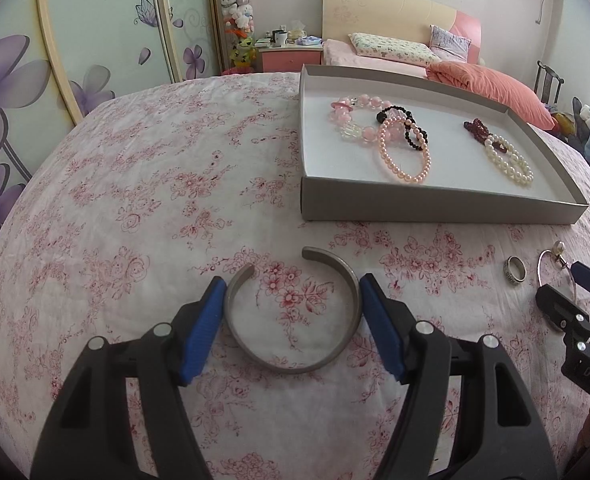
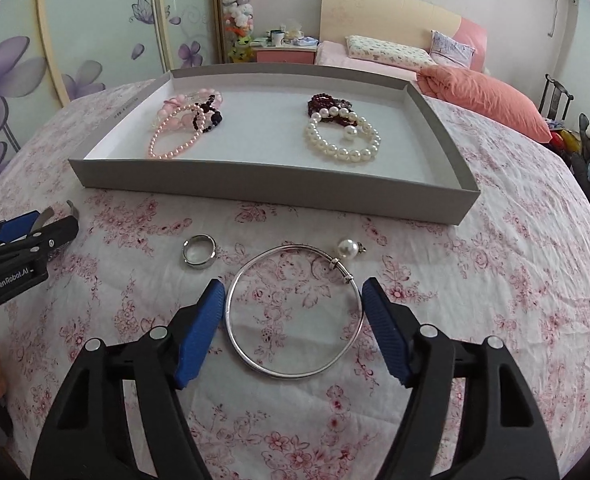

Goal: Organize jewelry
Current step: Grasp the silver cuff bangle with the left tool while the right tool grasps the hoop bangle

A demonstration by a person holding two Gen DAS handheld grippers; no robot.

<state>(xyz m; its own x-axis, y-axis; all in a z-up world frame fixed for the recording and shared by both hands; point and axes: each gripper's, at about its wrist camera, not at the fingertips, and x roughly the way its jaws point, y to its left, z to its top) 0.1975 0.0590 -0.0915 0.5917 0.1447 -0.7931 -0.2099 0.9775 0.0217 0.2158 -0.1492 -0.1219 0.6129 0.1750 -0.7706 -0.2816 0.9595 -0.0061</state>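
A grey open cuff bangle (image 1: pixel 335 354) lies on the floral cloth between the blue pads of my left gripper (image 1: pixel 293 286), which is open around it. A thin silver bangle (image 2: pixel 251 354) with a pearl (image 2: pixel 345 247) lies between the pads of my right gripper (image 2: pixel 293 288), also open around it. A silver ring (image 2: pixel 199 256) lies to its left; it also shows in the left wrist view (image 1: pixel 515 271). A grey tray (image 2: pixel 271 186) behind holds pink, black, dark red and white bead bracelets (image 2: pixel 341 140).
The table is covered with a pink floral cloth (image 1: pixel 135 200). The left gripper shows at the left edge of the right wrist view (image 2: pixel 23 240). A bed (image 1: pixel 455 68), a nightstand (image 1: pixel 291 58) and wardrobe doors stand beyond the table.
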